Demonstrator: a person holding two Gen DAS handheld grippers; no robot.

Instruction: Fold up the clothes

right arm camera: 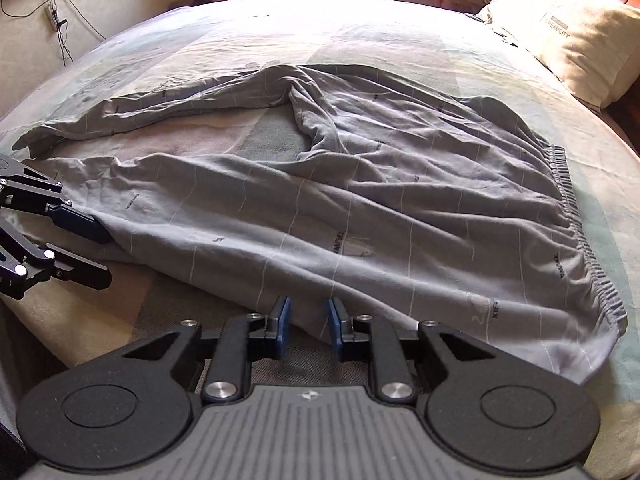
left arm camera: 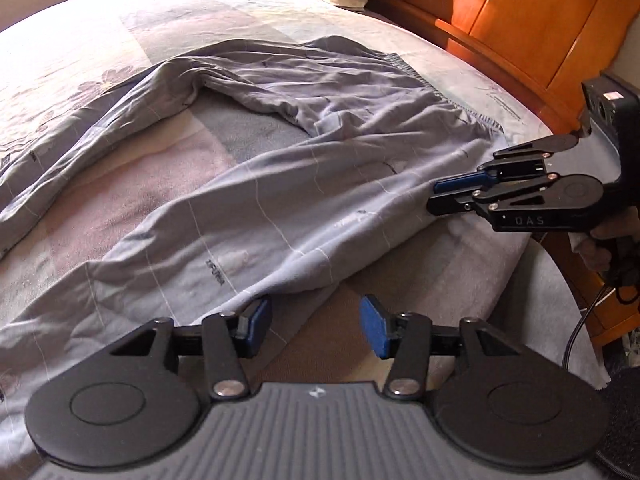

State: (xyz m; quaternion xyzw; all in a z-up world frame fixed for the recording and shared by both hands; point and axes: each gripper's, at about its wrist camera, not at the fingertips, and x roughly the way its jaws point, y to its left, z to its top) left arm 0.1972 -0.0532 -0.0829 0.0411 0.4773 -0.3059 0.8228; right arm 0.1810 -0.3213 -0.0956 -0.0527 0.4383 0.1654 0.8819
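Grey trousers (right arm camera: pixel 360 200) are lying spread on the bed (right arm camera: pixel 240 40). Right tongs (right arm camera: pixel 307 320) are pinching the near leg's edge; left tongs (left arm camera: pixel 316 330) are hanging released beside it. Next, probably: left grips, both lift.

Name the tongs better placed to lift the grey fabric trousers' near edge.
Right: the right tongs are closed on the near edge of the grey fabric trousers; the left tongs stand open.

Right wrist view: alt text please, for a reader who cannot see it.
Grey trousers lie spread on a bed, elastic waistband to the right, legs running left. The right tool is at the near trouser edge, jaws narrowly apart; the left tool reaches in at the left.
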